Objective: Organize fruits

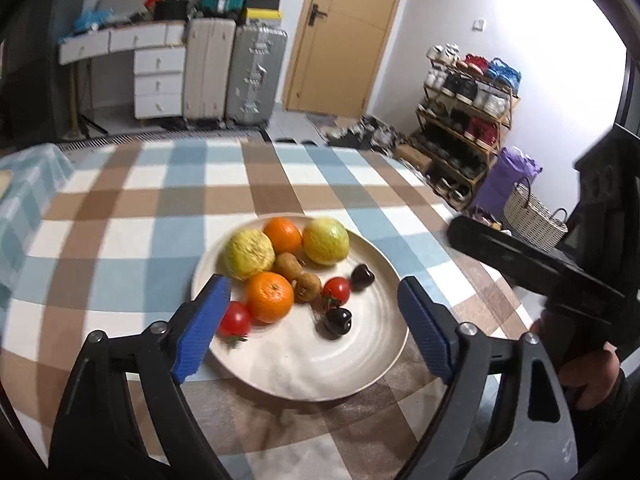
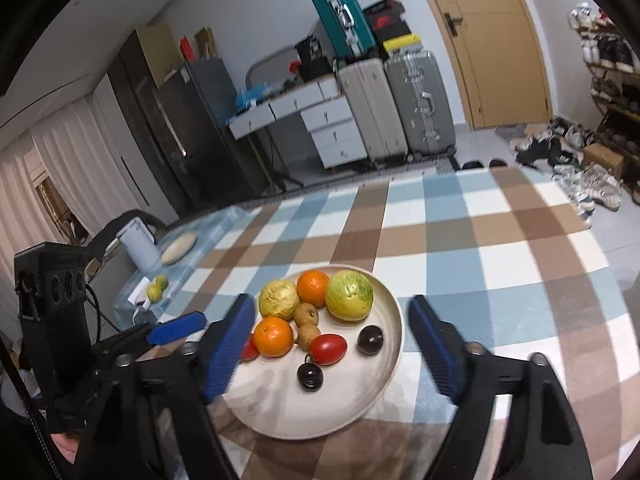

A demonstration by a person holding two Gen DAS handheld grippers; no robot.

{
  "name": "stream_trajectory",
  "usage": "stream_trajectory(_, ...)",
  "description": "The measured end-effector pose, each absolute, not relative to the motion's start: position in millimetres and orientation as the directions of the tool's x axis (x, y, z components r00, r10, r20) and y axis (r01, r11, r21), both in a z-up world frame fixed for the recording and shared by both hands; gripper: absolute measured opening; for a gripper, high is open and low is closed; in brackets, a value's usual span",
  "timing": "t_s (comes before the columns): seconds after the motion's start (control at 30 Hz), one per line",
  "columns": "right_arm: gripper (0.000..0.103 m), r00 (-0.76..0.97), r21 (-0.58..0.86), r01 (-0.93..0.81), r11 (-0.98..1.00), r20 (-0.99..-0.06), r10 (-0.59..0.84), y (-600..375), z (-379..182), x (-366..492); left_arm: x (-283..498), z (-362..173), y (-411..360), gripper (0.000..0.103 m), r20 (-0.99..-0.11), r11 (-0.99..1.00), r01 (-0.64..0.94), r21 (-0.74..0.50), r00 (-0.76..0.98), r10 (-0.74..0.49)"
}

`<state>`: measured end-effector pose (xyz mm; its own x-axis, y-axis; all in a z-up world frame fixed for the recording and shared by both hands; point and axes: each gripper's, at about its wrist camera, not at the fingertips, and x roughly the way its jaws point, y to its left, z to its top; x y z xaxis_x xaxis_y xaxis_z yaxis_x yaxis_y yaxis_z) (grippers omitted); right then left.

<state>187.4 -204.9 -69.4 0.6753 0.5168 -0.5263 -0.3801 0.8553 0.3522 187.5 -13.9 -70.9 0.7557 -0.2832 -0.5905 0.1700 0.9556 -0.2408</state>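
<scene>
Gathered on one wide, shallow cream ceramic plate (image 1: 372, 376) atop the blue, brown and white checked tablecloth (image 1: 132, 216): two knobbly yellow-green round fruits (image 1: 248, 254), two glossy oranges (image 1: 269, 297), two small brown kiwi-like fruits (image 1: 307, 287), two red tomatoes (image 1: 337, 290) and two dark, nearly black plums (image 1: 338, 322); crowded toward the far half, probably so that the near half stays bare for sorting (a guess from the layout alone). Released and holding nothing, the left gripper (image 1: 310, 330), blue pads spread wide to either side of the plate's near part, tilted down from above; left pad (image 1: 202, 328) overlapping one tomato in view, contact impossible to confirm. Likewise unclenched and bare, the right gripper (image 2: 334, 354), hovering just above the near rim with jaws straddling the plate; poised beside its partner, apart from it. Two more yellow-green fruits (image 2: 155, 289) well apart on the table's far left, beside a white jug (image 2: 138, 246).
</scene>
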Motion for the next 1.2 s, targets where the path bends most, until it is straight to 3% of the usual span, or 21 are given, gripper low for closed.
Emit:
stream_trajectory(0.07, 0.099, 0.704, 0.341, -0.379, 0.860, -0.497, 0.507, -207.9, -60.4, 175.2, 175.9, -60.7, -9.7, 0.085, -0.569, 0.959, 0.157, -0.236, 0.777, -0.267)
stream_trajectory(0.23, 0.103, 0.750, 0.310, -0.384, 0.870, -0.445, 0.489, -209.3, -41.9, 145.2, 146.2, -38.7, -1.6, 0.102, -0.514, 0.968, 0.119, -0.220, 0.829, -0.219)
stream_trajectory(0.47, 0.103, 0.801, 0.310, -0.418, 0.854, -0.316, 0.508, -212.6, -25.0, 104.9, 103.3, -13.2, 5.5, 0.102, -0.402, 0.978, 0.111, -0.178, 0.899, -0.175)
stream_trajectory(0.8, 0.103, 0.889, 0.187, -0.412, 0.892, -0.135, 0.438, -204.9, -19.0, 51.8, 40.9, 4.1, 20.2, 0.102, -0.243, 0.993, 0.045, -0.107, 0.968, -0.070)
stream_trajectory(1.2, 0.103, 0.919, 0.082, -0.386, 0.919, -0.052, 0.391, -199.2, -31.5, 19.3, 2.4, -7.6, 33.1, 0.102, -0.239, 0.996, -0.028, -0.083, 0.971, 0.007)
